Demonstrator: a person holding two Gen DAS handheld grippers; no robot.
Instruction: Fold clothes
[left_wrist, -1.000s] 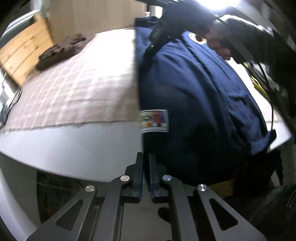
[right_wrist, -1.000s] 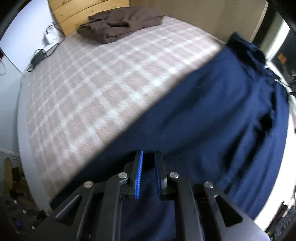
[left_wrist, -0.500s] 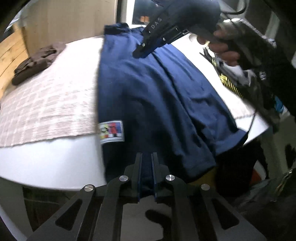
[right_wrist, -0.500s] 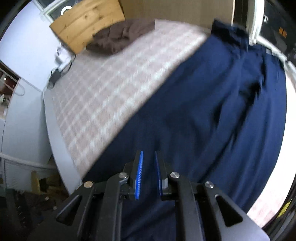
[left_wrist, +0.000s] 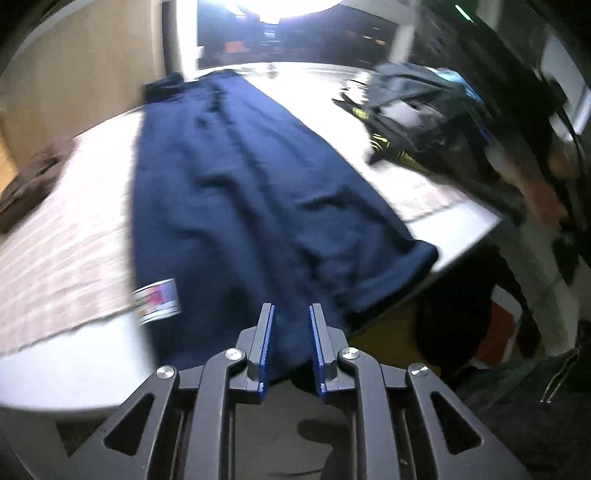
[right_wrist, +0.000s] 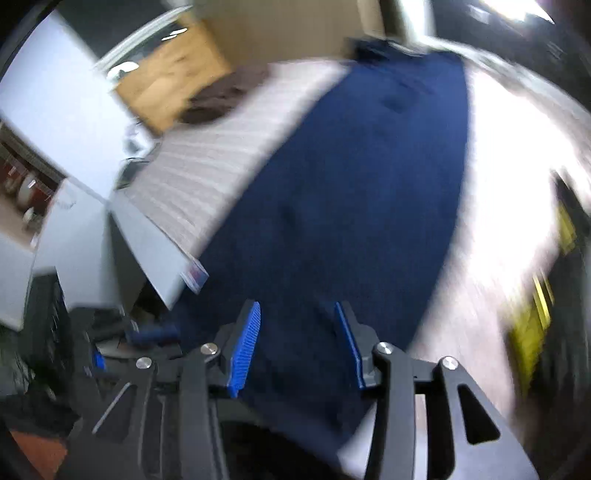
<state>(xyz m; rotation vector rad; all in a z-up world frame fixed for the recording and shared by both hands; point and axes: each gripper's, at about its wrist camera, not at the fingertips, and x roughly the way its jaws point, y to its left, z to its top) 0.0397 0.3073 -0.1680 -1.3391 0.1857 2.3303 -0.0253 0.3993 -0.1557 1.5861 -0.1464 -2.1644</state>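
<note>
Navy trousers (left_wrist: 236, 192) lie stretched long on the table (left_wrist: 74, 373), over a checked cloth (left_wrist: 55, 243), and their near end hangs over the table edge toward us. In the left wrist view we see our left gripper (left_wrist: 291, 347) at 6 o'clock, tilted steeply down at this hanging end. Its jaws are opening; the navy fabric shows between the blue pads, but we cannot see the pads pressing on it. A striped label (left_wrist: 157, 301) sits at 8 o'clock on the trousers. A brown folded garment (left_wrist: 29, 184) lies at 9 o'clock, and a heap of dark clothes (left_wrist: 417, 110) at 2 o'clock.

In the right wrist view, which is much blurred, our right gripper (right_wrist: 297, 345) also points steeply down over the near end of the trousers (right_wrist: 351, 192). Its jaws are opening and stand well spread, with fabric seen behind the gap and not pinched. The label (right_wrist: 195, 275) is at 8 o'clock, the brown garment (right_wrist: 221, 98) at 11 o'clock. The left gripper (right_wrist: 122, 339) shows at 8 o'clock, too blurred to tell its jaws.
</note>
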